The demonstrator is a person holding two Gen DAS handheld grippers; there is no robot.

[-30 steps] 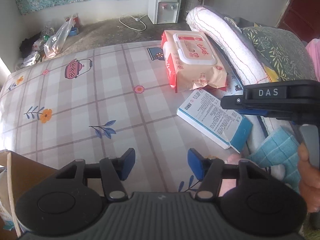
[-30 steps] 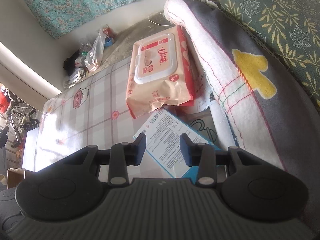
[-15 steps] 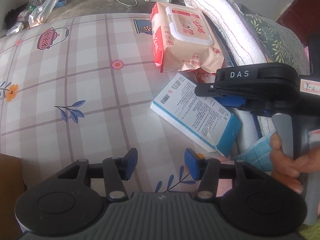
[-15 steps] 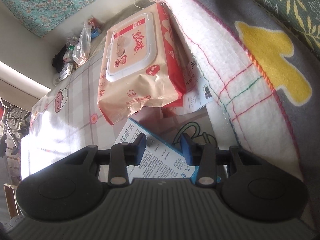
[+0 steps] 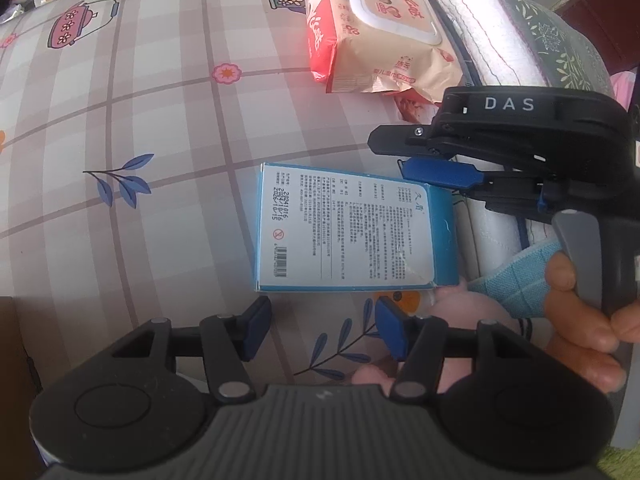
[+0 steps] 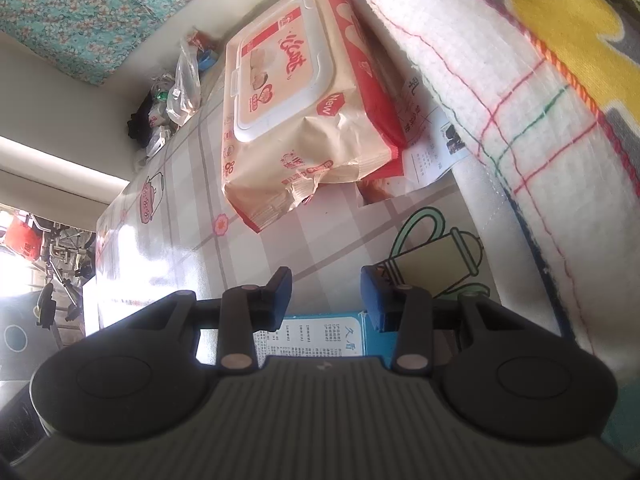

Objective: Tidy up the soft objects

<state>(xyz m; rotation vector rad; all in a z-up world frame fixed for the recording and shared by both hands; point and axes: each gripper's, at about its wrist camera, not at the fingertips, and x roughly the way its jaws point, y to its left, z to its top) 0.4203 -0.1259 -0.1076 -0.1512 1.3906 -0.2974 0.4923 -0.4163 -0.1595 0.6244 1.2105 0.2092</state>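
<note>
nearest in the left wrist view, the left gripper (image 5: 322,326) hangs low over the patterned tablecloth (image 5: 140,120) with its blue pads spread apart and nothing between them. just beyond its fingertips lies a flat blue and white box (image 5: 348,232), printed side up, its near long edge close to the pads but not touching them. to the right of that box a pink soft object (image 5: 472,312) and a teal knitted cloth (image 5: 516,276) sit at the table's edge, partly hidden behind the left gripper's right finger and the person's right hand (image 5: 580,316), which wraps the grey handle of the other tool. the right gripper (image 6: 325,293) reaches in from the right above the far right corner of the box; in its own camera its jaws stand parted and empty, the box's top edge (image 6: 320,332) showing just under them and a green and yellow kettle print (image 6: 436,256) on the cloth ahead. farther on, a peach and red pack of wet wipes (image 5: 372,28) with a white flip lid rests on the table, lying over a red pack and a printed leaflet (image 6: 432,148). along the right side, beyond the wipes, runs a rolled white quilt (image 6: 500,92) with red and green stitched lines.
</note>
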